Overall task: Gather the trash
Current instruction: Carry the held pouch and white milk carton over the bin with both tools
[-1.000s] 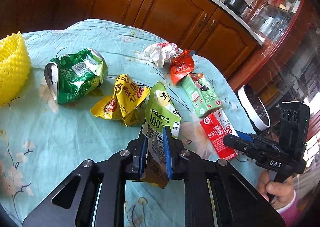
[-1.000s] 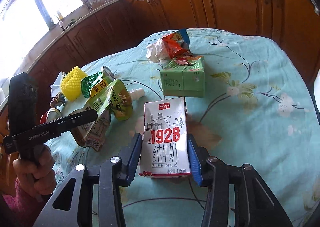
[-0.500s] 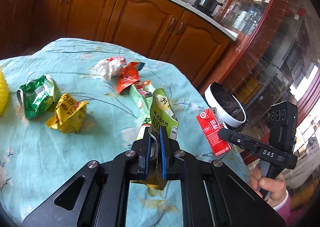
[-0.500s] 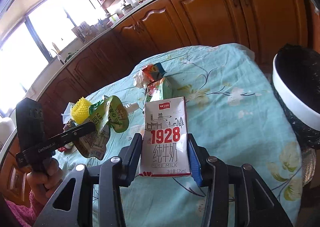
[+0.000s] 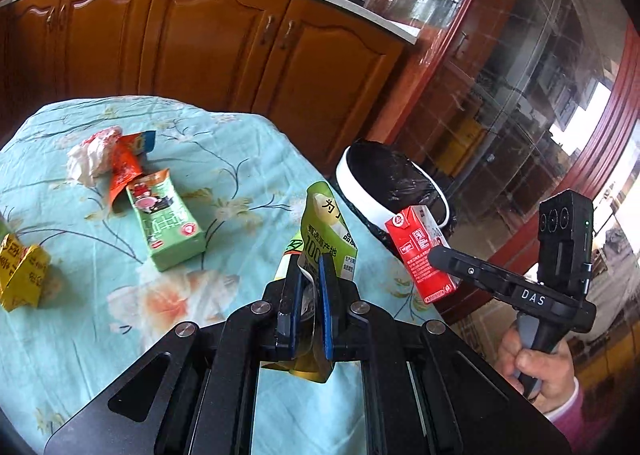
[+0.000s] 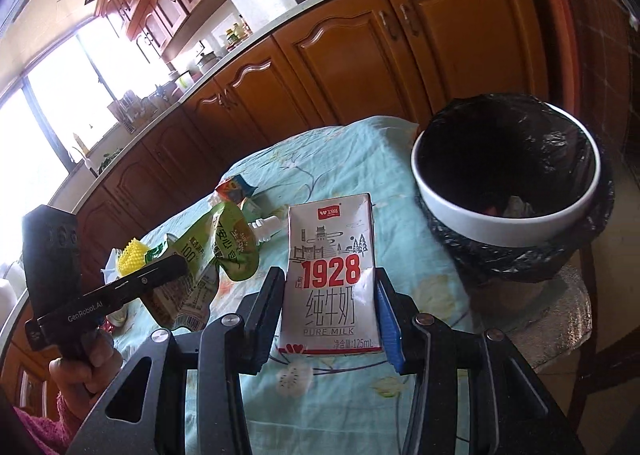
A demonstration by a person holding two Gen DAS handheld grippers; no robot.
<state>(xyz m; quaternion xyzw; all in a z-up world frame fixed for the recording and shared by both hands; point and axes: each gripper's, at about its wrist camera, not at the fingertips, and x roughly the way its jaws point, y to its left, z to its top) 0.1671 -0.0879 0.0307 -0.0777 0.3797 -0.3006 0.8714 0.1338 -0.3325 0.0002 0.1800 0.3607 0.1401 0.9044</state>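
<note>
Trash is held in both claws now: the right claw [image 6: 330,311] is closed on the white milk carton [image 6: 330,275], at the lower middle of the right wrist view, and the left claw [image 5: 309,295] is pinched narrow on the green pouch [image 5: 326,233], at the middle of the left wrist view. The bin [image 6: 506,191], white rim with a black bag, stands at the right of the right wrist view, beside the edge of the desk [image 6: 332,159] and lower than the carton.

I think the step in hand is to carry both pieces to the bin. To do it well, each claw should come over the open mouth before it opens, so that the piece falls inside the rim and not on the bag folded outside. The pouch is soft and hangs below the fingers; it may catch on the rim if it travels low.

For open room, the space between the carton and the bin looks free. The two claws are near each other, so it seems better to go one after the other. On the desk there remain a green carton [image 5: 166,223], an orange wrapper [image 5: 124,169], a crumpled tissue [image 5: 90,153] and a yellow wrapper [image 5: 22,271], at the left of the left wrist view, well apart from the bin.
</note>
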